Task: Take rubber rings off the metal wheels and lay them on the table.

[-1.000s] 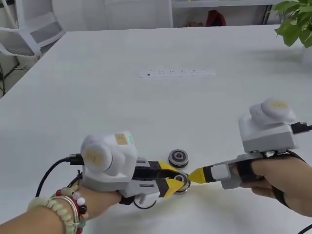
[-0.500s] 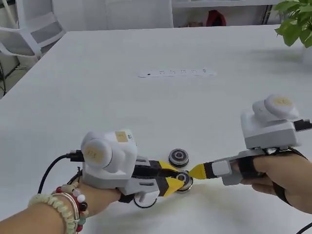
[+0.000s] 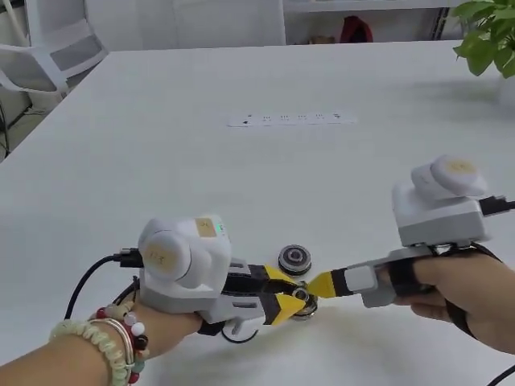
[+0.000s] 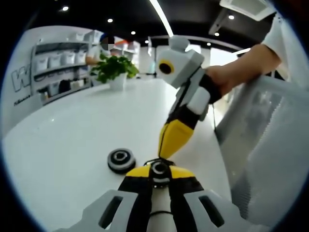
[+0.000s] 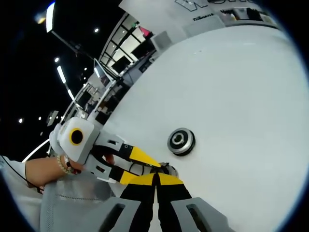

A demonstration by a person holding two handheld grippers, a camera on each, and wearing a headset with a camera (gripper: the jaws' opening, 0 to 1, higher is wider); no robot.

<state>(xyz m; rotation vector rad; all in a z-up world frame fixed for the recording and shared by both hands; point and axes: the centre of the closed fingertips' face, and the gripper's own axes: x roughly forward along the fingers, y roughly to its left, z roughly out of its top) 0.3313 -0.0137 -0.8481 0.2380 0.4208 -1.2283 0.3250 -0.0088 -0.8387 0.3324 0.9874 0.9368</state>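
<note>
The left tool (image 3: 294,295) clamps the small silver metal wheel (image 5: 169,170); the right tool (image 3: 313,287), jaws together, meets its black rubber ring (image 4: 151,163) from directly opposite.

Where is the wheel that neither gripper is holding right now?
The loose wheel lies flat on the table in the lower middle of the head view, just beyond the held wheel between the jaws of the left gripper.

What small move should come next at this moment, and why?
Probably draw the right hand-held gripper slightly away from the wheel to peel its rubber ring off: the left hand-held gripper clamps that wheel, and the right one's shut tips sit at its rim. Whether they grip the ring is unclear.
</note>
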